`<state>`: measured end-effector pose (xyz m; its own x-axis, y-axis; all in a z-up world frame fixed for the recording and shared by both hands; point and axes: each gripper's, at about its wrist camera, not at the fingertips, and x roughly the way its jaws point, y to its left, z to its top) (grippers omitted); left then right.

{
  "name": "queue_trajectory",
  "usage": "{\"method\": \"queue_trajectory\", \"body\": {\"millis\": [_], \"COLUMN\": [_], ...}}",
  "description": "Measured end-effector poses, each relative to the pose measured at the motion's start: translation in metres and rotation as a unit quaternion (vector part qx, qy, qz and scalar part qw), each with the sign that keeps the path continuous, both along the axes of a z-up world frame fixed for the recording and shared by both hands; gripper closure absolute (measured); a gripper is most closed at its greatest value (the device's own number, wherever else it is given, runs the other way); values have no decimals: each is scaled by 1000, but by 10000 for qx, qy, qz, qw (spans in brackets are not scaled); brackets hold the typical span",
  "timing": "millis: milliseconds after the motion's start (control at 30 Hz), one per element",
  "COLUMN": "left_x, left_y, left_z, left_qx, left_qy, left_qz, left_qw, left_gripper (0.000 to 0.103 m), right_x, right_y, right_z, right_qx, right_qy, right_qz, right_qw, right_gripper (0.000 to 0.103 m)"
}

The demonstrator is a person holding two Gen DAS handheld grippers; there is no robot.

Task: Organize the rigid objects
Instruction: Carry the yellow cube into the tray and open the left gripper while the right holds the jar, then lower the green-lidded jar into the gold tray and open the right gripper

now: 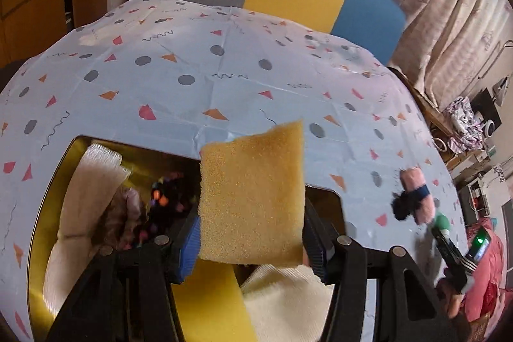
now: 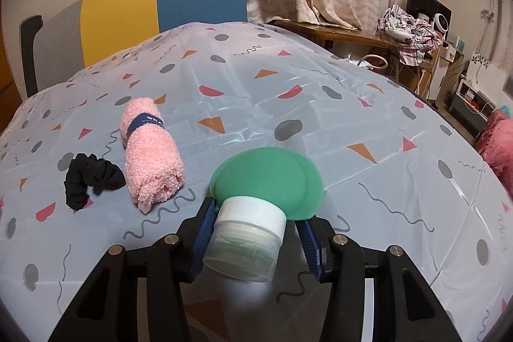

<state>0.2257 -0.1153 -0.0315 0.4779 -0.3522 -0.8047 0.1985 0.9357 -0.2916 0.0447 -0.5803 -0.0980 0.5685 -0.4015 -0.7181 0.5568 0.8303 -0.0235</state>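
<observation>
I see a yellow sponge (image 1: pixel 251 197), a coarse-pored rectangular slab, clamped upright between my left gripper's (image 1: pixel 251 233) blue pads and raised above the gold tin (image 1: pixel 48 213). In the tin lie cream cloths (image 1: pixel 86 181), a flat yellow piece (image 1: pixel 208 303) and a dark item with coloured specks (image 1: pixel 160 207) that I cannot identify. Right of the tin, on the patterned tablecloth (image 2: pixel 320 104), the pink rolled towel (image 2: pixel 150 156) lies on its side with a navy band around it, and a crumpled black fabric piece (image 2: pixel 91 178) sits just beside it. My right gripper (image 2: pixel 256 233) holds a clear jar with a white collar and green silicone dome (image 2: pixel 256 213), tipped forward, further right of the tin.
</observation>
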Motion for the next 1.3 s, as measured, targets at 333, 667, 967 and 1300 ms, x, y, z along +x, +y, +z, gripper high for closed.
{"method": "queue_trajectory", "body": {"millis": [333,667,967,1300], "left_x": [-20,-57,-94,-136], "left_y": [-7,15,52,54], "left_z": [-24,13,21,26], "left_qx": [609,286,-507,-670], "left_qy": [72,-277,-370,-723], "left_qz": [-414,51,273,-158], "left_qw": [9973,9992,9977,9950], "left_gripper": [45,20,20,20], "right_x": [4,2,-8,-42], "right_y": [3,7,17,63], "right_z": [-2,3,17,56], "right_qx": [-87,-196,-243,268], "right_qy": [128,50,-80,-580], "right_qz": [26,-9,183,877], "right_qw": [9999,9998,9995,9941], "right_gripper": [53,53,53,53]}}
